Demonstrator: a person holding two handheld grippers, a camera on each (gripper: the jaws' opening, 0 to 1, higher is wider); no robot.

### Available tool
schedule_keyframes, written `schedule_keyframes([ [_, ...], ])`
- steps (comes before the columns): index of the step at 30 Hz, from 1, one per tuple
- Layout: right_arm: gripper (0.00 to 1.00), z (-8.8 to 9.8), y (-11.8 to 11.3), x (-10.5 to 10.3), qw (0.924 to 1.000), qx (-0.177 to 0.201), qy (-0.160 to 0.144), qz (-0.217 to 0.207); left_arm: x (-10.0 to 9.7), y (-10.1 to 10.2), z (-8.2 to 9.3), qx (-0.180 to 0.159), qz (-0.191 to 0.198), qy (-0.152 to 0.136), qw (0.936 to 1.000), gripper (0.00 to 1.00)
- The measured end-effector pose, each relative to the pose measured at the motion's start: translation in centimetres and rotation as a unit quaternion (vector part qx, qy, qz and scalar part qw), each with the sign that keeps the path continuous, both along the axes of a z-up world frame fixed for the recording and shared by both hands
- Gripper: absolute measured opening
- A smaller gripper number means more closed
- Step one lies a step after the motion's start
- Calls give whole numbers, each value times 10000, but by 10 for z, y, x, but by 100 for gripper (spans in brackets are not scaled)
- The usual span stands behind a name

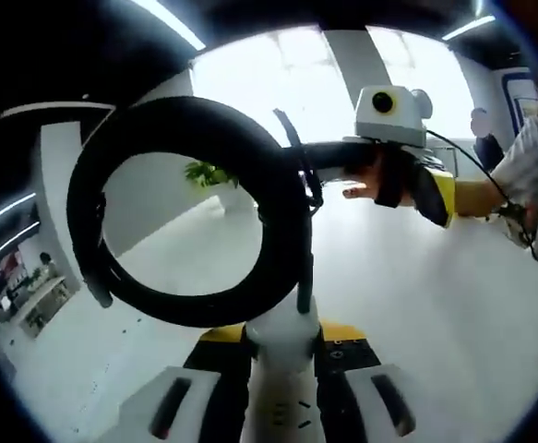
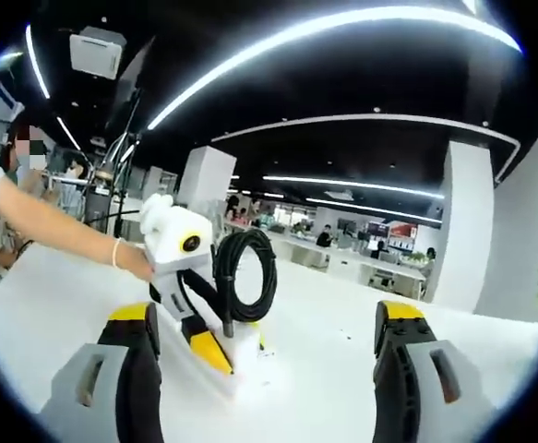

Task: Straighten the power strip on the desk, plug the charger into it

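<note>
The white power strip is lifted off the white desk, its black cable wound in a round coil above it. The left gripper clamps the strip's end between its jaws. The right gripper hangs wide open with nothing held, facing the strip from near by.

Potted plant by white wall; ceiling light strips overhead; office desks far behind.

Power strip sat between left hand-held gripper jaws, above table. Coiled cable rose from power strip's top. Right hand-held gripper lay right of coil, beyond power strip. Potted plant stood behind coil.
</note>
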State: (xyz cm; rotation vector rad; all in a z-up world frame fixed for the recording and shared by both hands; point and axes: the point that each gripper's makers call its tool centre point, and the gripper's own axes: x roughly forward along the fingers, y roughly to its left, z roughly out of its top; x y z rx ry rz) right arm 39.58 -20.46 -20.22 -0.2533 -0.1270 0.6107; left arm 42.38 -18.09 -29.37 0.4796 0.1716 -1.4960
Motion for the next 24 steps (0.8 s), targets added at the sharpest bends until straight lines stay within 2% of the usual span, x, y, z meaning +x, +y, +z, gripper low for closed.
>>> schedule_keyframes([
  [5,97,-4,-2,1,9999,79,39,69,1,0,-1,-49,86,-61,9999,26],
  [8,96,-8,-5,4,9999,100,99,54,3,0,-1,-39,124,-395,9991,27],
  [9,96,-9,-6,4,9999,92,119,41,3,-1,-3,-5,150,-391,9991,28],
  [10,95,-10,-7,5,9999,89,130,26,8,0,-5,62,273,-400,9988,32],
  [12,94,-13,-10,5,9998,62,181,-6,9,1,-6,26,281,-350,9990,45],
  [13,94,-14,-9,5,9998,53,195,-14,9,0,-5,-56,303,-248,9992,47],
  [16,94,-16,-14,3,9997,92,223,-34,14,2,2,-286,446,-256,9983,51],
  [20,94,-14,-17,3,9994,237,245,-32,17,7,3,-322,542,-177,9979,61],
  [23,95,-10,-16,3,9991,365,199,19,17,11,3,-328,576,-191,9976,77],
  [24,95,-9,-16,3,9991,385,194,22,16,12,2,-364,570,-195,9975,85],
])
